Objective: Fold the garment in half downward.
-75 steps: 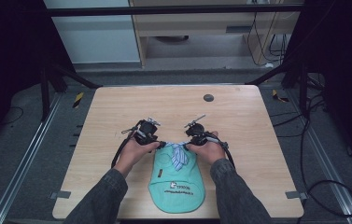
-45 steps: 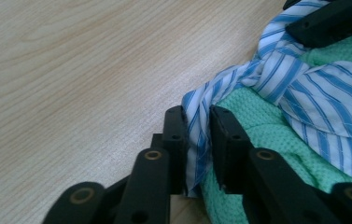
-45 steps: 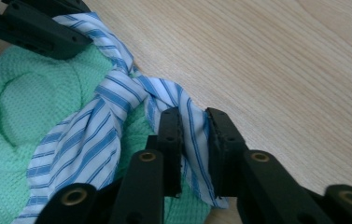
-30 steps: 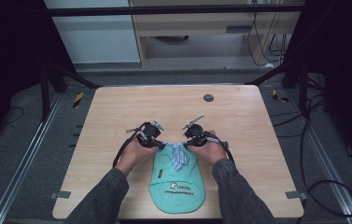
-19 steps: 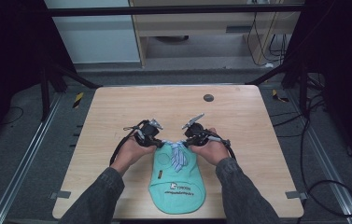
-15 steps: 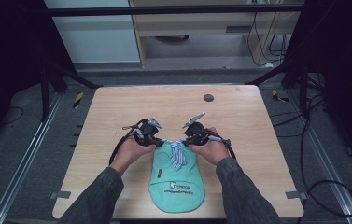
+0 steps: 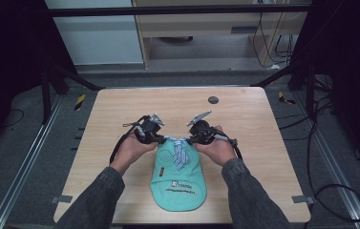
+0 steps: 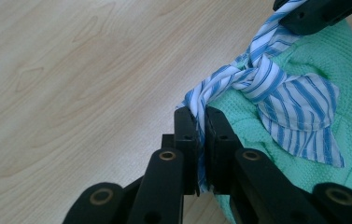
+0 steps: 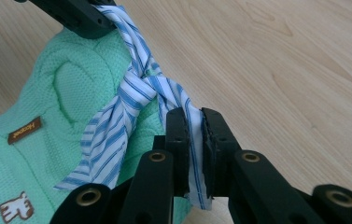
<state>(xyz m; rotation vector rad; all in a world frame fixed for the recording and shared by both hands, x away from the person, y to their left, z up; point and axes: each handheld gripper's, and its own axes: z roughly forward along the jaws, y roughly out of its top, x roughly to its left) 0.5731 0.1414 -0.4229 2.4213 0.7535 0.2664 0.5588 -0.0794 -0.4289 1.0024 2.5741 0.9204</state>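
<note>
A mint-green knitted garment (image 7: 180,179) lies flat near the table's front edge, with a small brown label (image 9: 24,129). A blue-and-white striped fabric tie (image 7: 179,150) is knotted at its top end (image 8: 257,77) (image 9: 138,86). My left gripper (image 7: 161,139) (image 8: 200,135) is shut on one end of the tie. My right gripper (image 7: 190,140) (image 9: 193,140) is shut on the other end. The two grippers face each other across the knot, and the tie runs taut between them.
The wooden table (image 7: 120,114) carries a small dark round disc (image 7: 213,99) at the back centre. Cables trail from both grippers. Metal frame rails and dark floor surround the table.
Both grippers have moved slightly away from me and a little apart with the tie ends held, and the top of the garment has followed them.
</note>
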